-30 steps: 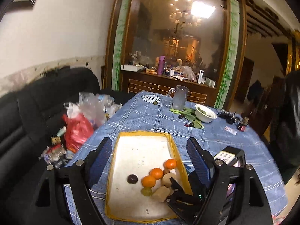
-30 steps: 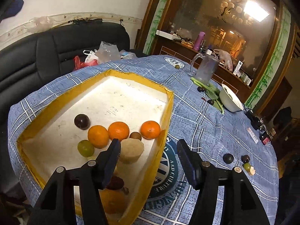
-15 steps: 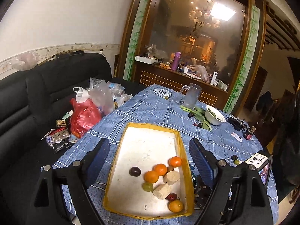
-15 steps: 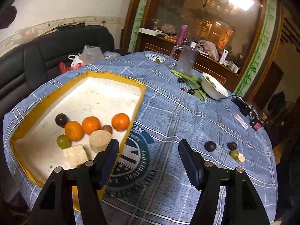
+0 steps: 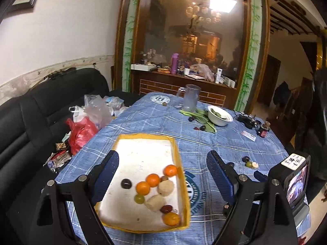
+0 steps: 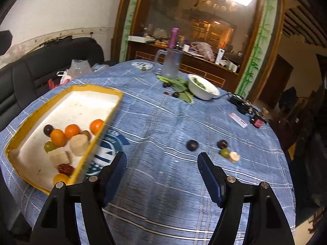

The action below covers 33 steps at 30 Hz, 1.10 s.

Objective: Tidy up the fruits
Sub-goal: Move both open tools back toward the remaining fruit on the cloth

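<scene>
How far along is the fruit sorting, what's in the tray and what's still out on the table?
Done: several oranges, dark plums and a green fruit already lie in the yellow tray. In hand: nothing; the right gripper has its jaws opening, empty, facing a dark plum on the tablecloth. Left: that plum, a small cluster beside it, and dark fruits by the white bowl.

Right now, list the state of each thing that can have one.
left hand-held gripper: open, empty
right hand-held gripper: jaws opening, nothing between them
yellow tray: part filled with fruit
dark plum: loose on the cloth, outside the tray
glass mug: upright
white bowl: upright, holds greens
</scene>
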Each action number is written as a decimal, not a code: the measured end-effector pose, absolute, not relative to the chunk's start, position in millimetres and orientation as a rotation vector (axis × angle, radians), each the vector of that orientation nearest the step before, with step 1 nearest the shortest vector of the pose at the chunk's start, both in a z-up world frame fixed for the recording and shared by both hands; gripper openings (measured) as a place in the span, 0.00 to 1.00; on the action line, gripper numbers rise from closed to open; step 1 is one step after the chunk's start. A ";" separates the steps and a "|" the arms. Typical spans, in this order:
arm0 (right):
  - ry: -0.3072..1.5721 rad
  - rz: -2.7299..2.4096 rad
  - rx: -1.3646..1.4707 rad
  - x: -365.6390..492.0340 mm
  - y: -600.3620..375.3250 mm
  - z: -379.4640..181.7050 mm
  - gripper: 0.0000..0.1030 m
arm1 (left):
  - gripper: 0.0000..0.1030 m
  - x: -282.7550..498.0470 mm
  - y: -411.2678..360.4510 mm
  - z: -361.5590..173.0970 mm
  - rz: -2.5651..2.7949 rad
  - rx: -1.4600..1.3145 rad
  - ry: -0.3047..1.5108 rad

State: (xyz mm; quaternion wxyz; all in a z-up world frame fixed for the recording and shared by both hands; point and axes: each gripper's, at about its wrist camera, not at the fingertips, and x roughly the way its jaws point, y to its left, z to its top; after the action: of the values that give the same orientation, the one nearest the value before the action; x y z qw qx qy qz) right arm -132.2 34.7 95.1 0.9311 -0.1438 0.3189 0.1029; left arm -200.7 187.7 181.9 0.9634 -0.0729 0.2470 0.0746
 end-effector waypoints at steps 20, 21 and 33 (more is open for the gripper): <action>0.895 -0.032 0.014 -56.3 -183.8 53.0 0.51 | 0.85 -111.3 104.5 140.4 -0.069 -0.129 0.690; 0.907 -0.025 0.047 -49.9 -191.1 50.8 0.51 | 0.85 -105.7 101.3 135.7 -0.083 -0.142 0.707; 0.882 0.087 0.144 30.6 -175.7 31.4 0.49 | 0.67 -29.3 55.9 72.7 -0.161 -0.162 0.811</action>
State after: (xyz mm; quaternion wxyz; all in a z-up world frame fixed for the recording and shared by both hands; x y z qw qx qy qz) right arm 30.6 -175.7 31.4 0.9008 0.0696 0.4265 0.0421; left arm -29.3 55.9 72.7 0.9125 -0.0788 0.3937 -0.0781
